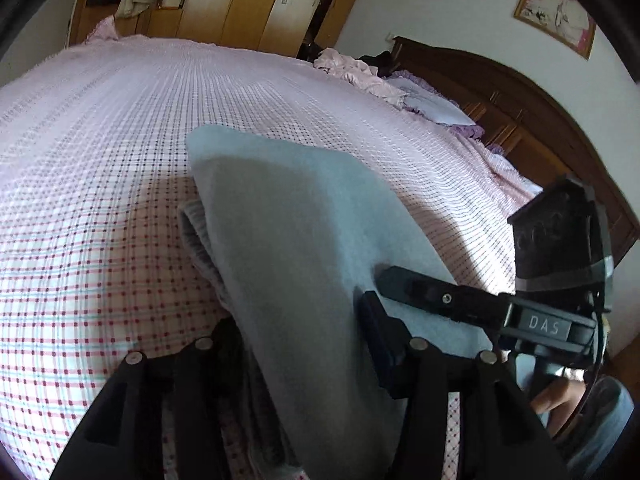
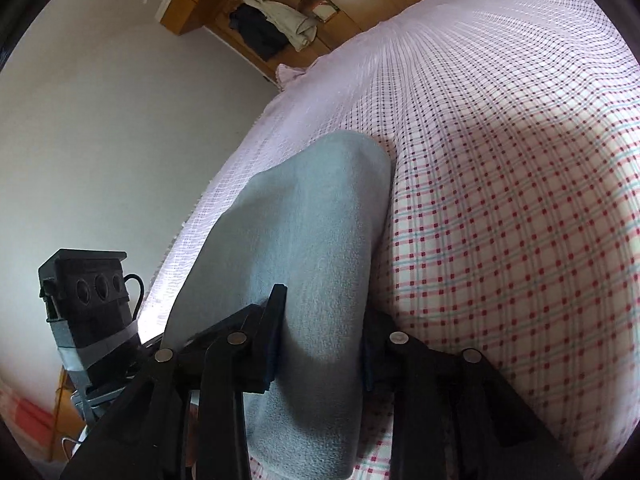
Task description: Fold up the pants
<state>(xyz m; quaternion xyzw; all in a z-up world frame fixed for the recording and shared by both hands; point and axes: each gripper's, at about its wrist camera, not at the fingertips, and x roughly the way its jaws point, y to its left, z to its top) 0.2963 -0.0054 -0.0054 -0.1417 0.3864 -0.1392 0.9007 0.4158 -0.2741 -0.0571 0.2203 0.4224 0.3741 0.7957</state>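
- The pants [image 1: 304,216], pale blue-grey fleece, lie folded in layers on the bed, one end raised between both tools; a ribbed edge shows at their left side in the left wrist view.
- Bed cover [image 1: 100,208]: white-pink cloth with red and teal checks, spread flat. Purple-frilled pillows [image 1: 436,108] and crumpled pink cloth sit by the dark wooden headboard [image 1: 532,120].
- Room: light wooden wardrobe [image 1: 248,4], clothes hanging at its open shelf, white walls, a framed picture [image 1: 556,8] above the headboard.
- Writing: "DAS" on the right gripper's body, seen from the left wrist.
- Left gripper [image 1: 296,344]: jaws stand fairly wide, fabric between them; left finger hidden, so grip cannot be told.
- Right gripper [image 2: 320,332]: narrow, both pads pressing the pants [image 2: 312,240], angled down toward the bed.
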